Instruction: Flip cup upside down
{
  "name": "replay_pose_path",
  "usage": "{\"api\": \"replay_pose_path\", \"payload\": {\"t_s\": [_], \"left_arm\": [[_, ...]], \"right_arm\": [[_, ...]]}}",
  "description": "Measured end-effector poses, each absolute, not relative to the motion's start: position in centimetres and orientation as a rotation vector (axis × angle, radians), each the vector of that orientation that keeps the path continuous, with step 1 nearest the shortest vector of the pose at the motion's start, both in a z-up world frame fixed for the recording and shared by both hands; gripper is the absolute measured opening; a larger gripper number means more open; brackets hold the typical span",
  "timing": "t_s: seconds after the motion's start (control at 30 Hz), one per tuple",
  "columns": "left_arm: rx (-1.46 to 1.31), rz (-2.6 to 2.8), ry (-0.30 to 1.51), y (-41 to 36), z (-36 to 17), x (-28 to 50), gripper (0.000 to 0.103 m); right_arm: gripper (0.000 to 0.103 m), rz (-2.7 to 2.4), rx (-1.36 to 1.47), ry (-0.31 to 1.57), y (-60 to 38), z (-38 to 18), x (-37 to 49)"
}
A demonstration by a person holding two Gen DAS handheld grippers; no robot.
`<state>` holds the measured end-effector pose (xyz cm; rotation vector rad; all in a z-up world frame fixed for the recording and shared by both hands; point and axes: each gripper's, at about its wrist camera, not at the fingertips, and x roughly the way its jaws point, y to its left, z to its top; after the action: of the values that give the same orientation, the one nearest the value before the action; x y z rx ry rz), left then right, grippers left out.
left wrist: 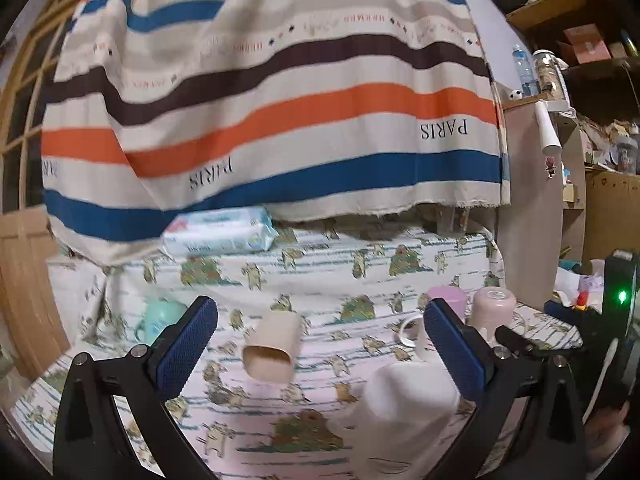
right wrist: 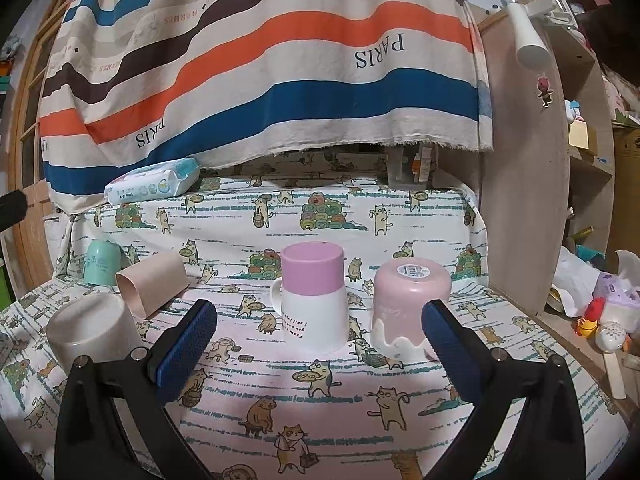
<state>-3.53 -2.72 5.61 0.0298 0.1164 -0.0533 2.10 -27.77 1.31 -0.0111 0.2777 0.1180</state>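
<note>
Left wrist view: backed by a striped cloth point(left wrist: 280, 92) in blue, orange, brown and cream, printed "PARIS", draped down to a surface point(left wrist: 320, 268) under a cat-patterned cover. Lay at the rear, just below the cloth's hem: a pale blue pack of wet wipes point(left wrist: 220, 232). Left gripper point(left wrist: 320, 344) spread wide, blue pads apart, gripping nothing. Between the pads and beyond them, a beige rounded-square plastic cup point(left wrist: 272, 348) on its side, mouth toward the camera. Far left, a mint-green cup point(left wrist: 160, 316), partly hidden behind the left finger. Close in at lower right, a cream cup point(left wrist: 404, 412) standing bottom up, blurred. Behind the right finger, a pink-and-white mug point(left wrist: 444, 312) and a pale pink cup point(left wrist: 494, 308), both inverted. At the right edge, dark gear with a green light point(left wrist: 622, 296).

Right wrist view: same striped cloth point(right wrist: 260, 60) and cat-print surface point(right wrist: 320, 400), wipes pack point(right wrist: 152, 182) at rear left. Right gripper point(right wrist: 320, 340) also spread open, empty. Ahead between the pads, the pink-and-white mug point(right wrist: 314, 300) upside down, handle to the left; just beside it on the right, the pale pink cup point(right wrist: 410, 308) upside down, a label on its base. To the left, the beige cup point(right wrist: 152, 284) tipped on its side, mouth toward the lower left, near the inverted cream cup point(right wrist: 90, 332) and the mint-green cup point(right wrist: 102, 266).
</note>
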Motion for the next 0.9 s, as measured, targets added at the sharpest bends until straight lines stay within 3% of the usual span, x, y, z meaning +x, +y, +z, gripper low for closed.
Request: {"api": "replay_pose_path", "payload": {"t_s": [0.53,0.9], "left_arm": [[0.034,0.034,0.157,1.6,0.6,-2.9,0.103],[-0.003,-0.043,0.289,2.1,-0.3,-0.9,0.103]], "right_arm": [[0.103,0.133,-0.031,0.291,-27.1,1.1,2.1],[0.103,0.138,-0.032,0.297,-27.0,1.1,2.2]]}}
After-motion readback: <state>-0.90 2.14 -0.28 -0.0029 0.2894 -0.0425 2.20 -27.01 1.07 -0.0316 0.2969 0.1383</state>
